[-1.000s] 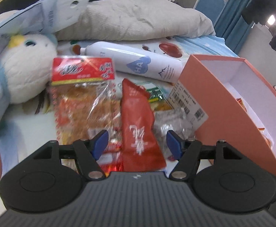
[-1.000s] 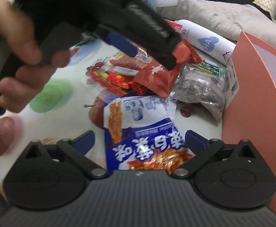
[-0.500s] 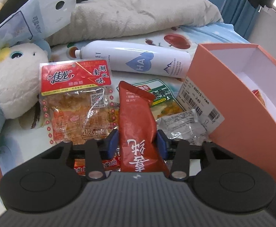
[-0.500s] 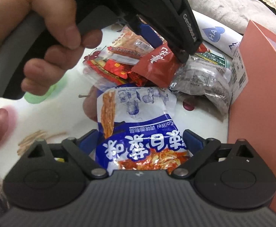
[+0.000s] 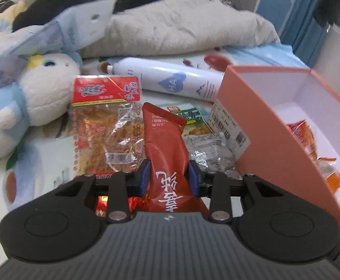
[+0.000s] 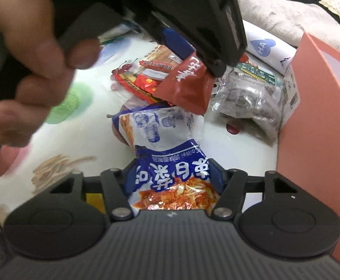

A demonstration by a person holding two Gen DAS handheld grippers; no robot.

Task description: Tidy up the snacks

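Left wrist: your left gripper [image 5: 168, 176] is closing, fingers [image 5: 144, 175] pinching the red pouch [image 5: 167, 144] by its lower half, so it can lift clear of the snack pile on the bed toward the box [image 5: 270, 126] alongside.

Right wrist: your right gripper [image 6: 172, 177] is closing on the blue bag [image 6: 165, 149], fingers squeezing its crumpled sides; box wall at right.

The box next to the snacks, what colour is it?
The box is salmon pink outside and white inside, clearest in the left wrist view.
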